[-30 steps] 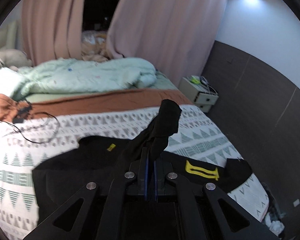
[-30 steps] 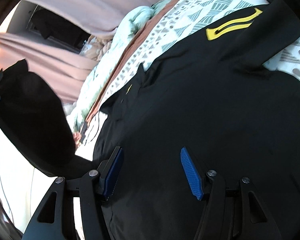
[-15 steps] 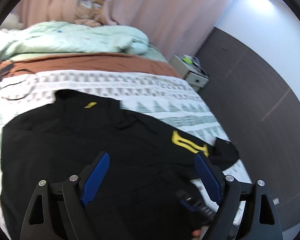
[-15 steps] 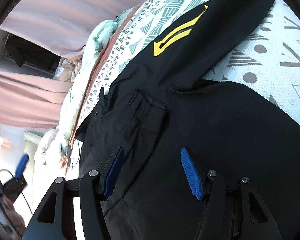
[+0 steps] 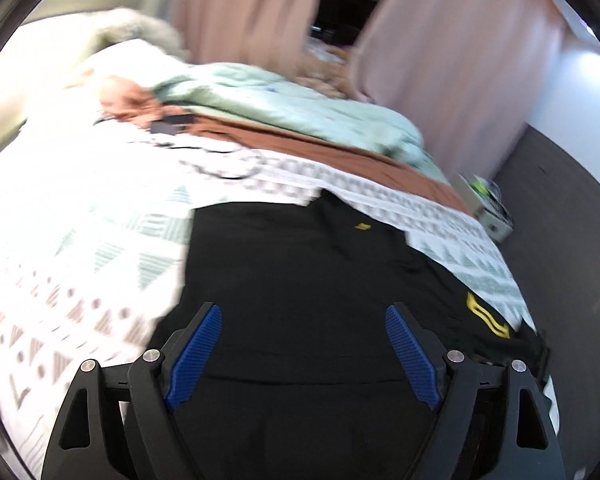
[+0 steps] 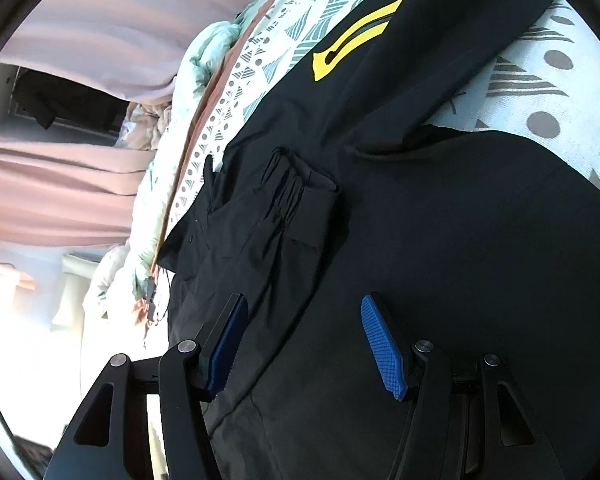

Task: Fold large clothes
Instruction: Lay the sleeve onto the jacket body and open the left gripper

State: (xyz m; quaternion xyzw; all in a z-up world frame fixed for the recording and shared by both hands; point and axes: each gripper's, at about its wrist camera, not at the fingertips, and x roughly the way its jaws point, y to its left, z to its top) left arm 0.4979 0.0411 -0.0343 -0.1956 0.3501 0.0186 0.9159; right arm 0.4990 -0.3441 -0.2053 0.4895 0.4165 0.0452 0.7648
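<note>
A large black jacket (image 5: 300,276) with a yellow mark on one sleeve (image 5: 486,316) lies spread on the patterned bedspread (image 5: 80,248). My left gripper (image 5: 302,352) is open and empty, just above the jacket's near part. In the right wrist view the jacket (image 6: 440,220) fills the frame, with one sleeve cuff (image 6: 304,192) folded onto the chest and the yellow mark (image 6: 352,44) on the other sleeve. My right gripper (image 6: 304,344) is open and empty over the jacket.
A green quilt (image 5: 292,112) and a brown blanket (image 5: 340,152) lie at the far end of the bed. A black cable (image 5: 220,168) rests on the bedspread. Pink curtains (image 5: 440,60) hang behind. A nightstand (image 5: 488,204) stands by the dark wall at right.
My left gripper has let go of the black sleeve and opened. The sleeve now lies folded on the jacket. The left view swung left; the right gripper moved slightly over the jacket.
</note>
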